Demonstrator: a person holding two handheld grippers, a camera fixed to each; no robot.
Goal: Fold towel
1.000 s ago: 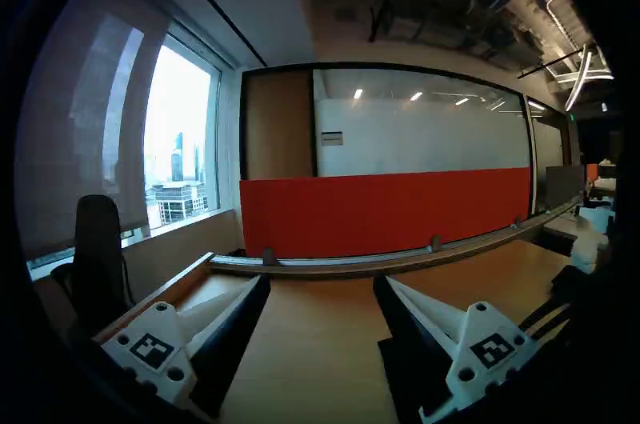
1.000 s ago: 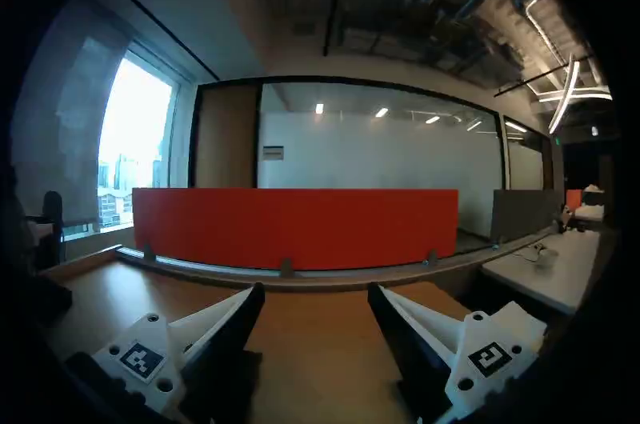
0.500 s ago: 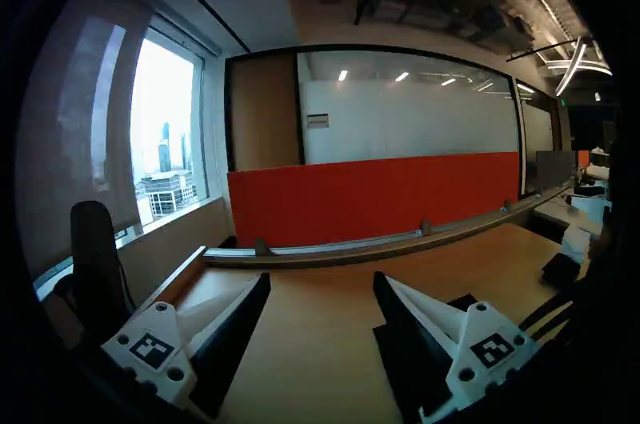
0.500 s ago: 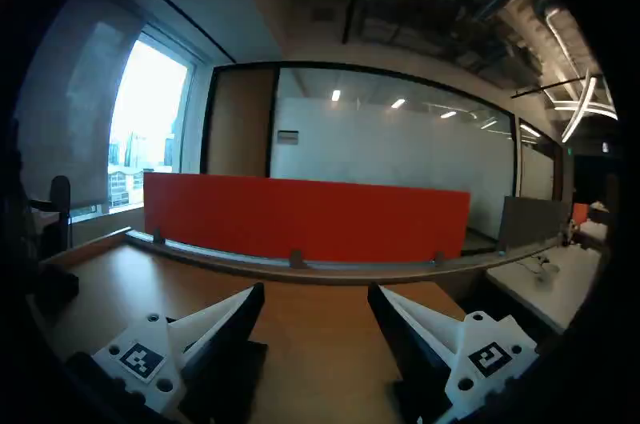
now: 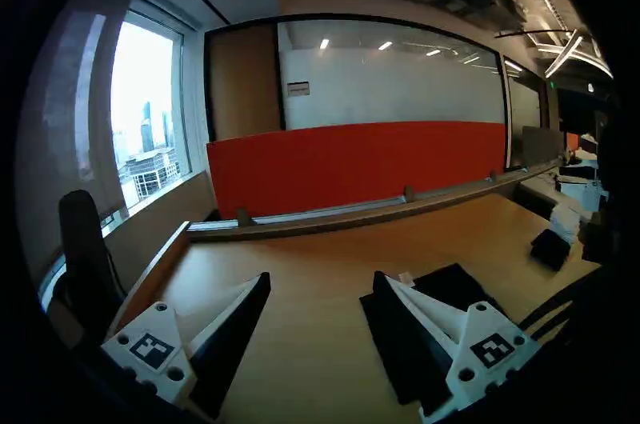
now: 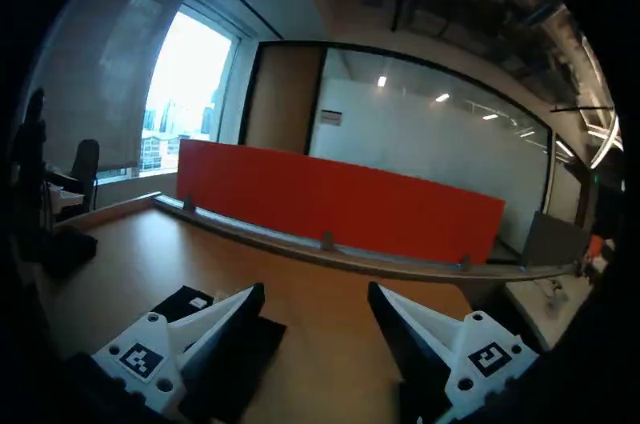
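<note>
Both hand-held grippers are hovering low over a wooden desk (image 5: pixel 320 252), each with its two white fingers spread wide apart and gripping nothing.

In the left gripper view, the left gripper (image 5: pixel 320 276) is pointing toward the desk's far edge, where a red divider panel (image 5: pixel 352 164) is standing behind a metal rail (image 5: pixel 360 212). The black towel (image 5: pixel 452 288) is lying flat on the desk, partly under the gripper's right-hand finger (image 5: pixel 424 320) and reaching past it toward the desk's right edge. A small white tag (image 5: pixel 406 278) is showing at the towel's far corner. Whether the finger is touching the cloth cannot be told. A small dark object (image 5: pixel 550 248) is sitting apart from the towel, near the right edge. An office chair (image 5: pixel 80 248) is standing off the desk's left edge, beneath a bright window (image 5: pixel 144 128).

In the right gripper view, the right gripper (image 6: pixel 314 287) is also facing the red divider panel (image 6: pixel 336 204) across the desk (image 6: pixel 200 252). Here the black towel (image 6: pixel 174 304) is lying under and around the gripper's left-hand finger (image 6: pixel 212 328), its far corner poking out beyond the finger. A dark object (image 6: pixel 68 252) is resting near the desk's left edge, well apart from the towel. The window (image 6: pixel 180 104) and the office chair (image 6: pixel 84 164) are showing beyond that edge.
</note>
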